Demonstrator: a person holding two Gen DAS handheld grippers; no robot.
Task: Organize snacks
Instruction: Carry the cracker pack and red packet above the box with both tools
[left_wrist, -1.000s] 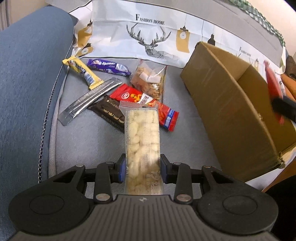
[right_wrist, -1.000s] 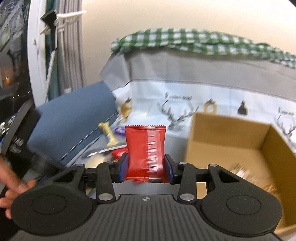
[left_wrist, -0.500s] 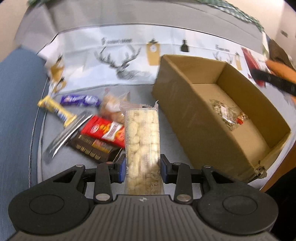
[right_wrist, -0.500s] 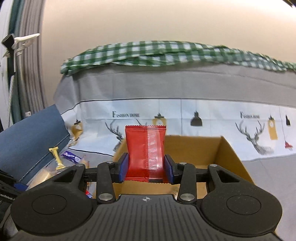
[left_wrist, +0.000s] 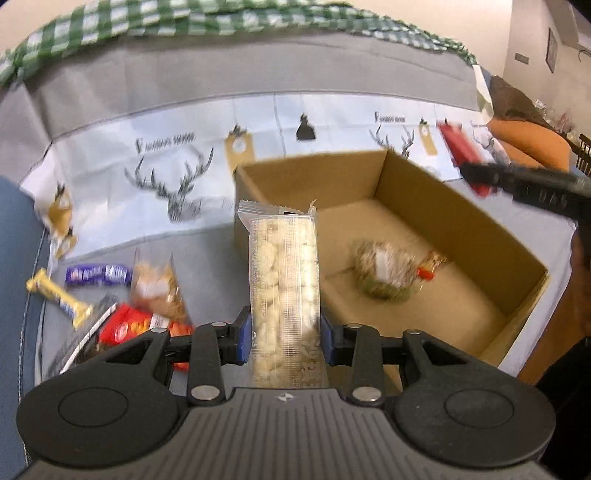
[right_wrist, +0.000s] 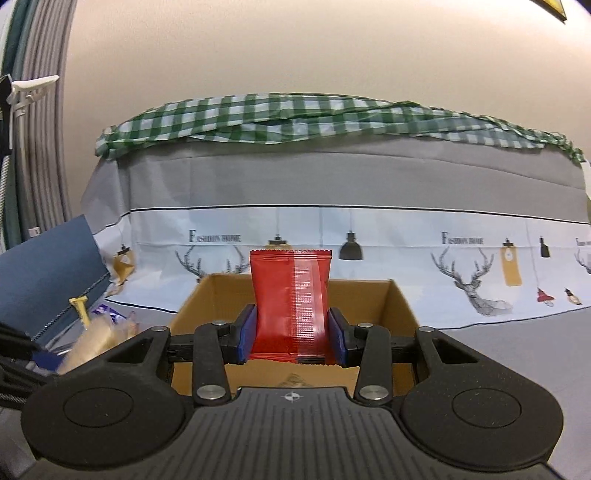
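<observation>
Cardboard box (left_wrist: 458, 236) is waiting ahead, so my left gripper (left_wrist: 284, 334) is clamping the cracker pack (left_wrist: 282, 280) and my right gripper (right_wrist: 291, 338) the red packet (right_wrist: 290, 306), both poised for dropping inside.

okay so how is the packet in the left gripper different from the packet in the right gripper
The left gripper holds a clear packet with pale, lumpy pieces showing through; the right gripper holds a red packet that is opaque, its contents hidden. The clear packet looks long and narrow, the red packet shorter and squarer. Both stand upright, pinched at the sides, near the cardboard box.
</observation>
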